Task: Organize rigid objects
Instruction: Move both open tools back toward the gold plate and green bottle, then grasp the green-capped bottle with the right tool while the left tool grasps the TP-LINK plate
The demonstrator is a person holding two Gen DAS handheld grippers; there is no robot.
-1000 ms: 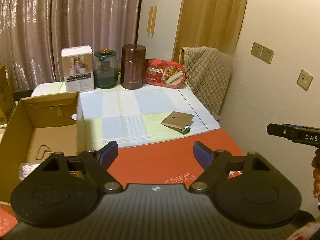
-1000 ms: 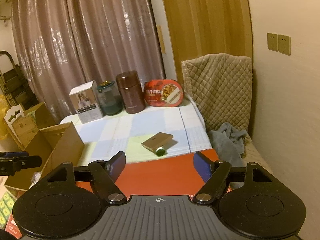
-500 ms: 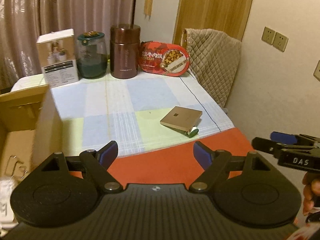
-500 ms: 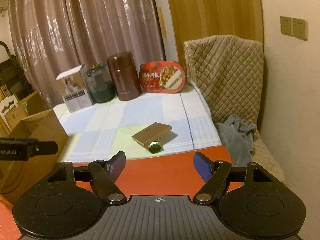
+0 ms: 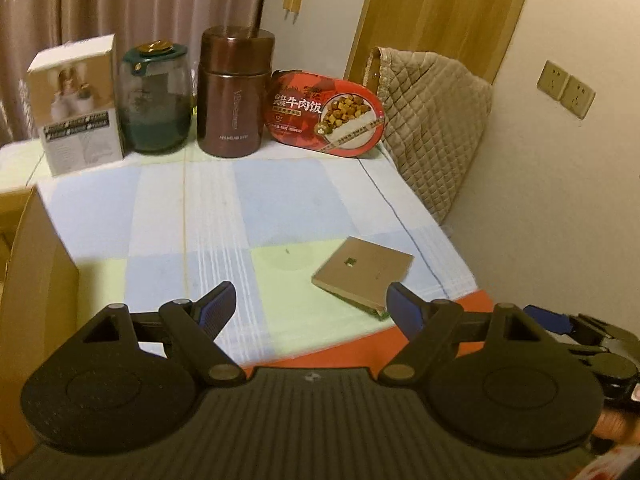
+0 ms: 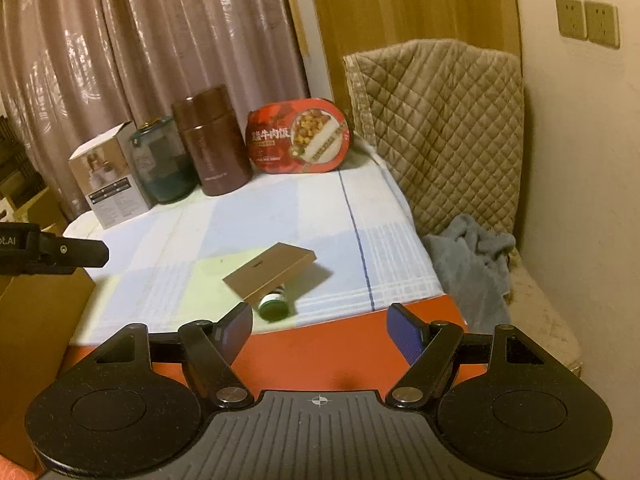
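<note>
So the flat brown box (image 6: 270, 274) is propped on a small green bottle (image 6: 274, 305) mid-surface, just ahead-left of the right gripper (image 6: 320, 330); both grippers' fingers are spread, nothing gripped.

The flat tan box (image 6: 270, 274) hides most of the small green bottle (image 6: 274, 304).
</note>
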